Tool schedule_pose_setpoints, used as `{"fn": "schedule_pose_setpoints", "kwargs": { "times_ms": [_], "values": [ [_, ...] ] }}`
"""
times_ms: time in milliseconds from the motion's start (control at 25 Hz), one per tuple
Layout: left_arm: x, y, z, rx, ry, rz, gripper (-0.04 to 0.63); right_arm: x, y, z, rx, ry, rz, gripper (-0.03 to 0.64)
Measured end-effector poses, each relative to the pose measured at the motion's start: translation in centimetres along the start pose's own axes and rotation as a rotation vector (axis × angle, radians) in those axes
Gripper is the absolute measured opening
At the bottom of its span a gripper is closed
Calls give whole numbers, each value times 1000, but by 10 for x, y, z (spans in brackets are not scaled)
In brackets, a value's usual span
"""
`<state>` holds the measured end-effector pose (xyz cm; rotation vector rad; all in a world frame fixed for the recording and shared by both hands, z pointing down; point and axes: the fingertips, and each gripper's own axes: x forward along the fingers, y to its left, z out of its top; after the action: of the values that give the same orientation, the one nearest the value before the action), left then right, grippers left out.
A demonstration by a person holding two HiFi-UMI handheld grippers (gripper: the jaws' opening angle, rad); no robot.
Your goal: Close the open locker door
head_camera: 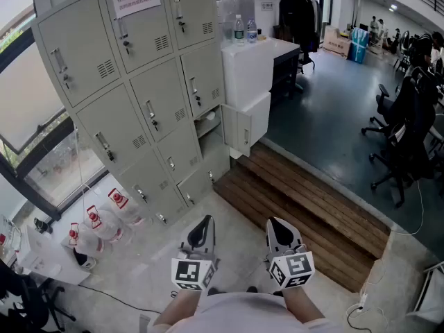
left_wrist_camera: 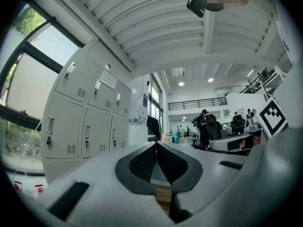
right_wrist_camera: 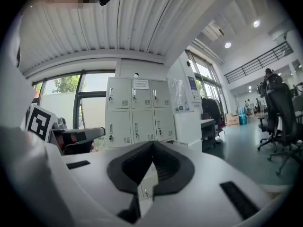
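A bank of grey lockers (head_camera: pixel 139 82) stands ahead and to the left. One door (head_camera: pixel 238 132) in the right column, second row from the bottom, hangs open to the right and shows a compartment (head_camera: pixel 208 125). My left gripper (head_camera: pixel 205 222) and right gripper (head_camera: pixel 277 223) are held low, close to my body and well short of the lockers. Both are shut with nothing between their pads. The left gripper view has the left gripper (left_wrist_camera: pixel 156 144) with its tips together and the lockers (left_wrist_camera: pixel 85 122) to its left. The right gripper (right_wrist_camera: pixel 152 144) points at the lockers (right_wrist_camera: pixel 137 112).
A white cabinet (head_camera: pixel 253 68) with bottles (head_camera: pixel 239 30) on top stands right of the open door. A wooden step (head_camera: pixel 298 200) runs diagonally in front of me. Water jugs (head_camera: pixel 104 217) sit on the floor at the left. Office chairs (head_camera: pixel 402 137) stand far right.
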<state>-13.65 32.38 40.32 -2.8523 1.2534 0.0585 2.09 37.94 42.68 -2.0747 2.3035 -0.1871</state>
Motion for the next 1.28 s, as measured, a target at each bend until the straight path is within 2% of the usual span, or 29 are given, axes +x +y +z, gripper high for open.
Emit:
{"fn": "schedule_pose_setpoints", "kwargs": {
  "times_ms": [720, 1280],
  "values": [
    [16, 5, -4, 4, 9, -1, 11, 10, -15, -5, 16, 10, -13, 12],
    [56, -20, -11, 22, 18, 33, 11, 23, -70, -13, 44, 40, 18, 12]
  ]
}}
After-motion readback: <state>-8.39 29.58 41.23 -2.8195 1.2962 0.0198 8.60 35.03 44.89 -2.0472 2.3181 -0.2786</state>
